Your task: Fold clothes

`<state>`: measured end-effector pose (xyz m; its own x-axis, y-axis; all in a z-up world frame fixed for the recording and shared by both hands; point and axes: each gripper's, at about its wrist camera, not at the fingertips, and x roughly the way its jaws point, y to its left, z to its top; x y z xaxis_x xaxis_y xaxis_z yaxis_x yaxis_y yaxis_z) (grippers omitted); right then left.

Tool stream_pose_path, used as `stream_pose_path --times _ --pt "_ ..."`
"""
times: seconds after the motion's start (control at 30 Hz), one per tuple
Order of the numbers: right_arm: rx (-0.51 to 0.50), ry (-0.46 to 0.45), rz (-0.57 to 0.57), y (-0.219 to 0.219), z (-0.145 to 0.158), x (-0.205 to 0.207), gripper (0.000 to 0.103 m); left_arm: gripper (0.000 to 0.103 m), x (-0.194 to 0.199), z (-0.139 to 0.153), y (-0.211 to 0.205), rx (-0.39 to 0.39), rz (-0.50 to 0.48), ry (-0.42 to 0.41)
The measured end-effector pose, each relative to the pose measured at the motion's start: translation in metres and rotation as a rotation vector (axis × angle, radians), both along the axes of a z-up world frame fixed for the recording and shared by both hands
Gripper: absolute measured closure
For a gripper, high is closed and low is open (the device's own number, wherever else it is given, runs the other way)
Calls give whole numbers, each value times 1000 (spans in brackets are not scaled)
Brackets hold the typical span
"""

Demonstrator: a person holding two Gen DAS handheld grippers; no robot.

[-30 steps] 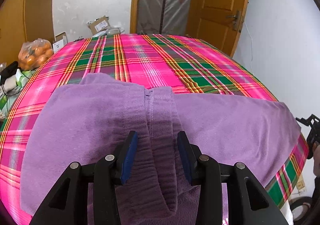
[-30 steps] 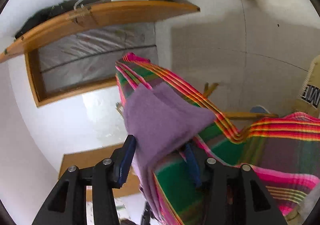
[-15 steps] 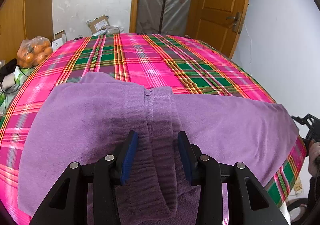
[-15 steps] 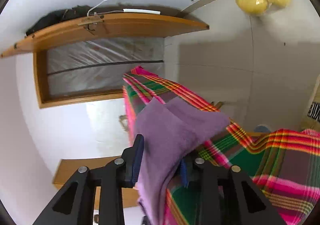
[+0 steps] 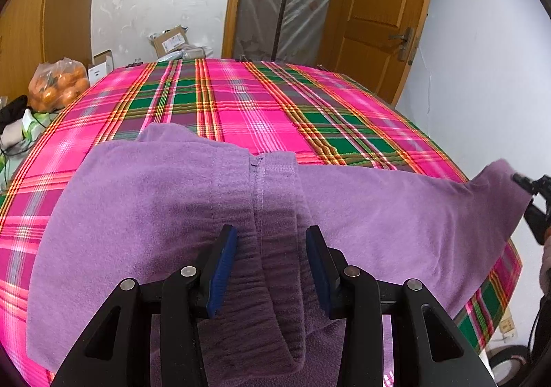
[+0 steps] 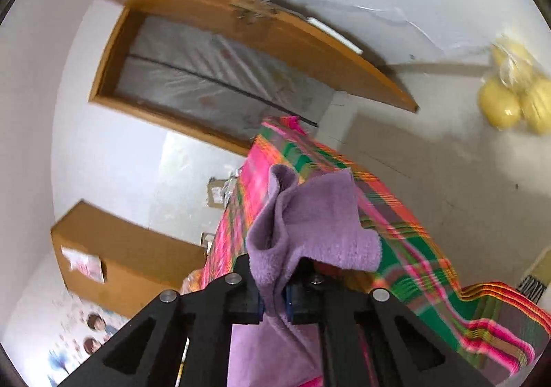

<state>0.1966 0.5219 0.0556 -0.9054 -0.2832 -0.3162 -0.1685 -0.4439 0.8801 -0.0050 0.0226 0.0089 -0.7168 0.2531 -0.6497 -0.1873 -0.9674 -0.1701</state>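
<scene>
Left wrist view: pink-and-green plaid cloth-covered table [image 5: 261, 104] unchanged; soft purple fleece garment [image 5: 144, 201] spread across its near half, ribbed waistband toward camera, right corner now lifted. Left gripper [image 5: 272, 259] unchanged, jaws apart, straddling waistband. Right gripper [image 6: 273, 297], jaws just closing, now pinches that raised corner.

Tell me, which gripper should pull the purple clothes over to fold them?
Probably the right gripper: it has just closed on a corner of the purple garment. The left gripper stands open around the waistband, not pinching.
</scene>
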Motion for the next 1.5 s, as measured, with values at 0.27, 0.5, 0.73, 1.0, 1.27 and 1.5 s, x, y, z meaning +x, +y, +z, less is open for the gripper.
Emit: stream_pose_path --times 0.27,0.5,0.73,1.0,1.27,1.5 --pt "118 54 125 -56 51 -20 94 61 1 1 -4 22 -4 3" --pt "181 46 275 -117 53 -50 94 61 3 1 -6 44 -8 9" --pt "257 -20 439 -184 28 -82 94 61 7 3 -7 59 -11 23" --pt "383 -56 598 -250 11 -90 94 61 12 3 -8 68 -12 28" --pt "495 -126 696 -287 -11 -98 85 61 7 1 -12 99 -14 14" --pt "589 -62 790 -307 0 -76 66 61 7 1 -13 112 -13 14"
